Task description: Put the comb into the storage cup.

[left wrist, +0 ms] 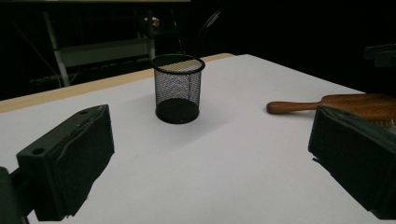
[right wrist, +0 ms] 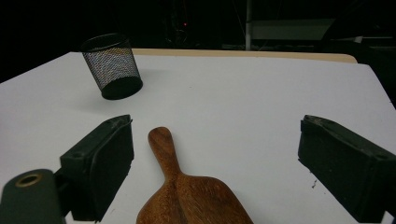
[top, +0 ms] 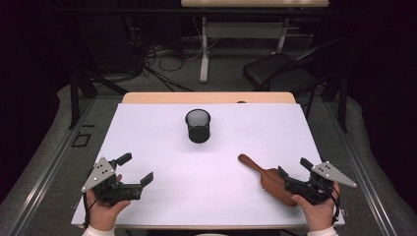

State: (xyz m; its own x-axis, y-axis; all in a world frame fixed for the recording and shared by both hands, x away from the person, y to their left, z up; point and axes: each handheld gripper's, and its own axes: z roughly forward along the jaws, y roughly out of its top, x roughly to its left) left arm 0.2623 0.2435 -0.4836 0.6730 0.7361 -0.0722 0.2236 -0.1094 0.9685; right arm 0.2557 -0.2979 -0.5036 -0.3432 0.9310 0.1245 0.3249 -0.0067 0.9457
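Note:
A black mesh cup (top: 197, 126) stands upright near the middle of the white board (top: 162, 147). A wooden brush (top: 263, 177) lies flat at the front right, its handle pointing towards the cup. My right gripper (top: 294, 168) is open just behind the brush head. In the right gripper view the brush (right wrist: 187, 196) lies between the spread jaws of that gripper (right wrist: 217, 135), touching neither, and the cup (right wrist: 112, 72) stands far left. My left gripper (top: 136, 168) is open at the front left with nothing in it. Its own view looks past that gripper (left wrist: 212, 158) at the cup (left wrist: 178, 88) and the brush (left wrist: 345, 105).
The white board covers a wooden table (top: 206, 97) whose far edge shows behind it. Beyond the table are a dark chair (top: 280, 71), a desk frame (top: 204, 44) and cables on the floor. A person's hands hold both grippers at the near edge.

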